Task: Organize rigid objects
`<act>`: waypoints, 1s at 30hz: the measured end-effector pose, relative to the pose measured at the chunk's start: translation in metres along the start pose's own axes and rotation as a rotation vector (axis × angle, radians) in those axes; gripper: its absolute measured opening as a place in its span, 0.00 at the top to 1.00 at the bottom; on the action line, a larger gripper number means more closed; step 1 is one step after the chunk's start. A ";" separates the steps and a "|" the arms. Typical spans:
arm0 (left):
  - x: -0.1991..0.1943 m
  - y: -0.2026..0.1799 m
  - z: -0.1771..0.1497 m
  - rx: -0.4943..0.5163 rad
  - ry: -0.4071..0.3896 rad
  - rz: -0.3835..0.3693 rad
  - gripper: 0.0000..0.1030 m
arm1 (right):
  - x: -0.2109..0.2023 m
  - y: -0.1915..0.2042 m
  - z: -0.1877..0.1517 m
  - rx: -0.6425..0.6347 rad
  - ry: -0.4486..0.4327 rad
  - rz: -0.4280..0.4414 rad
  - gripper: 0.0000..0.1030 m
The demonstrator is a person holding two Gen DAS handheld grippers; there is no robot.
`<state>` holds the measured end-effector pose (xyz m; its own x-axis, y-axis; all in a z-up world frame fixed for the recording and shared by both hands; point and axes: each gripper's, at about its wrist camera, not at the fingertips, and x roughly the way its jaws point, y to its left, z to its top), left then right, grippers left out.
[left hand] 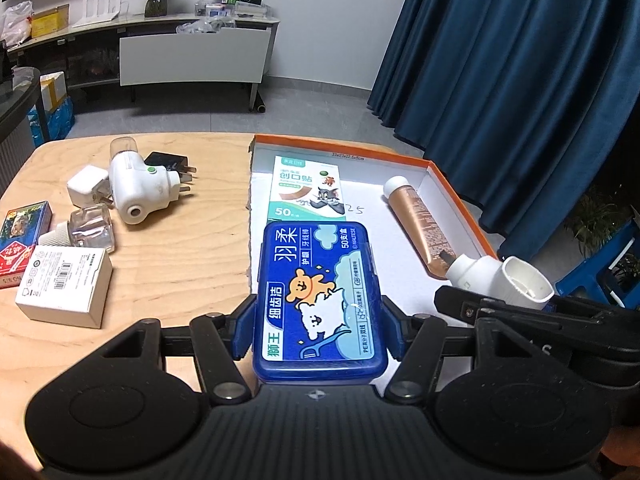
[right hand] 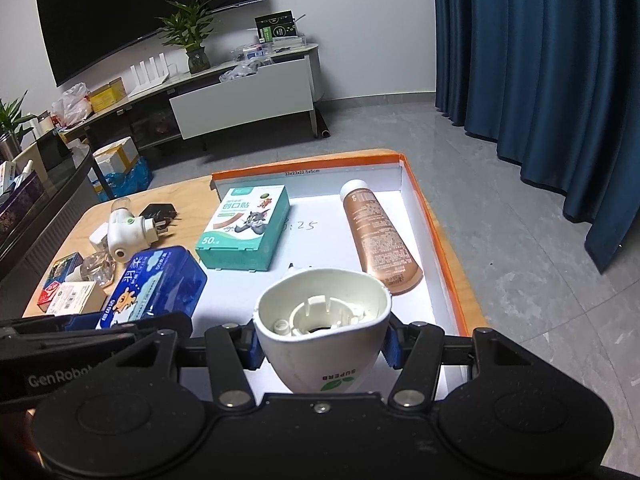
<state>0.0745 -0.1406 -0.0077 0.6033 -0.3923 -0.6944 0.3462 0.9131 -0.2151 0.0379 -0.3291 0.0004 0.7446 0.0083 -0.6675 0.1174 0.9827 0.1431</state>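
Together, we hold 2 items above the orange-rimmed tray (left hand: pixel 452 184): left gripper (left hand: pixel 318 322) clamps the blue floss box (left hand: pixel 318 300), right gripper (right hand: pixel 322 346) clamps the white plug-in device (right hand: pixel 324 320); a bandage box (right hand: pixel 244 232) lies just ahead.

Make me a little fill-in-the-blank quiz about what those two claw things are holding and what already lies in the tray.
1. The left gripper is shut on a ____ floss-pick case.
2. The right gripper holds a ____ plug-in device.
3. In the orange-rimmed tray, the copper tube lies to the ____ of the bandage box.

Missing words: blue; white; right
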 end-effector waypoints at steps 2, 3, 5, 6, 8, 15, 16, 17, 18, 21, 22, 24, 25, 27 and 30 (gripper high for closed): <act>0.001 -0.001 0.001 0.003 0.005 -0.001 0.40 | 0.002 -0.001 0.003 0.000 0.000 -0.005 0.37; 0.002 -0.001 0.001 0.005 0.008 -0.002 0.40 | 0.002 -0.001 0.004 0.000 0.000 -0.006 0.37; 0.004 -0.002 0.002 0.006 0.012 -0.001 0.40 | 0.004 -0.003 0.007 -0.001 0.001 -0.008 0.37; 0.005 -0.002 0.003 0.007 0.014 0.000 0.40 | 0.004 -0.003 0.008 -0.003 0.001 -0.011 0.37; 0.007 -0.003 0.004 0.009 0.020 -0.002 0.40 | 0.006 -0.004 0.012 -0.005 0.002 -0.010 0.37; 0.013 -0.009 0.008 0.033 0.032 0.004 0.40 | 0.013 -0.005 0.022 -0.008 0.006 -0.010 0.37; 0.013 -0.009 0.008 0.036 0.033 0.003 0.40 | 0.014 -0.005 0.023 -0.007 0.007 -0.009 0.37; 0.014 -0.009 0.009 0.038 0.035 0.004 0.40 | 0.015 -0.006 0.025 -0.007 0.007 -0.009 0.37; 0.014 -0.010 0.009 0.040 0.037 0.005 0.40 | 0.016 -0.006 0.026 -0.007 0.006 -0.008 0.37; 0.016 -0.010 0.010 0.043 0.039 0.009 0.40 | 0.018 -0.005 0.030 -0.011 0.004 -0.006 0.37; 0.016 -0.010 0.010 0.043 0.040 0.011 0.40 | 0.019 -0.005 0.031 -0.013 0.004 -0.007 0.37; 0.016 -0.010 0.011 0.044 0.042 0.009 0.40 | 0.022 -0.005 0.034 -0.013 0.006 -0.004 0.37; 0.016 -0.011 0.011 0.046 0.042 0.011 0.40 | 0.023 -0.004 0.035 -0.014 0.007 -0.002 0.37; 0.017 -0.011 0.010 0.048 0.047 0.009 0.40 | 0.027 -0.003 0.037 -0.017 0.011 0.002 0.37; 0.019 -0.012 0.010 0.052 0.055 0.007 0.40 | 0.033 -0.003 0.039 -0.018 0.022 0.011 0.37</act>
<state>0.0892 -0.1601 -0.0117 0.5664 -0.3777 -0.7325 0.3800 0.9084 -0.1746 0.0878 -0.3390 0.0067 0.7307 0.0226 -0.6823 0.0974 0.9858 0.1370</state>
